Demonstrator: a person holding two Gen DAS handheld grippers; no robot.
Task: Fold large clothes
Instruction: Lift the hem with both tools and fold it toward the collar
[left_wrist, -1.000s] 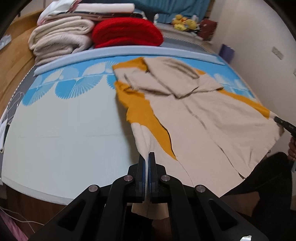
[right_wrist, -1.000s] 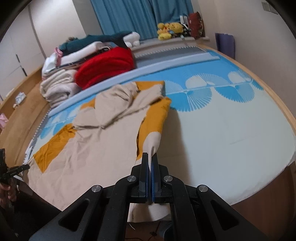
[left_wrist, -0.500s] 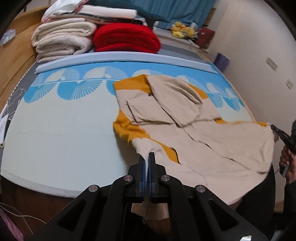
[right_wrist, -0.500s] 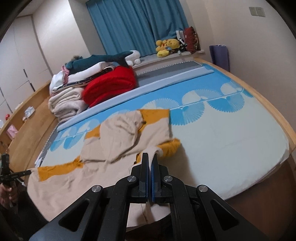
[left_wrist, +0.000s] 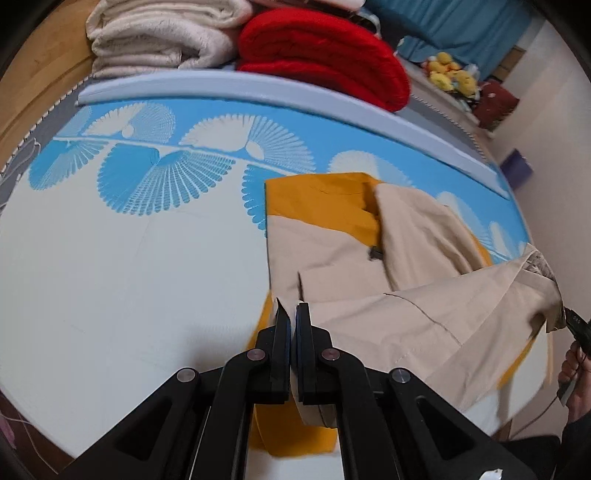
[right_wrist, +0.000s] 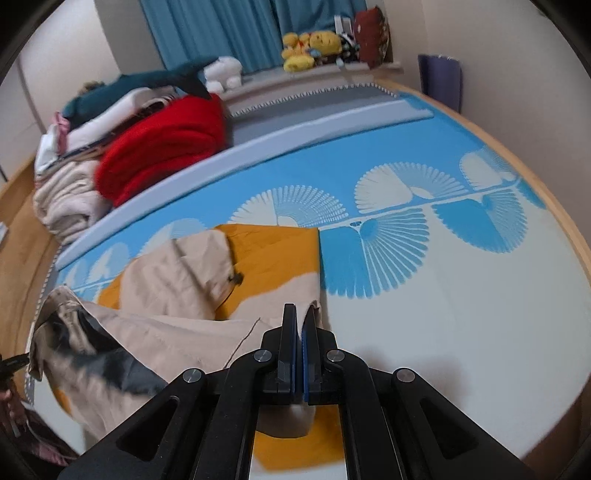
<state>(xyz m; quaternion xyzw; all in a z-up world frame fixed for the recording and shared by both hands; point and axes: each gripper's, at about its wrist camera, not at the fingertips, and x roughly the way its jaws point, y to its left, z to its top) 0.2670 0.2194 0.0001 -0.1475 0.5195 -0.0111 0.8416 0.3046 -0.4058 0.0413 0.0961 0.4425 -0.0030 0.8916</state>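
Two handheld tools, each clamped on a lower corner of a large beige and mustard hooded jacket (left_wrist: 436, 310), are lifting its hem up off a bed. The left tool (left_wrist: 291, 314) has its jaws pressed together on a fold of beige cloth, with mustard fabric hanging below it. The right tool (right_wrist: 300, 317) is closed the same way on the opposite corner, with beige and mustard cloth drooping beneath its jaws.

The jacket lies just ahead of both tools. Its hood and upper part rest flat on the bed further forward, while the lower part is raised and bunched between the tools, slightly blurred.

This looks like the first lengthwise fold, bringing the hem toward the hood. The next move probably calls for carrying both corners forward together, keeping the edge taut and level, then laying it down squarely near the shoulders before letting go.

The bed (left_wrist: 122, 280) has a pale cover with a band of blue and white fan patterns ahead of the tools. Beyond that band, a red blanket (left_wrist: 325, 55) and cream blankets (left_wrist: 159, 33) are stacked. Farther back are blue curtains (right_wrist: 221, 29) and yellow soft toys (right_wrist: 310, 46) on a ledge. A wooden surround borders the bed.
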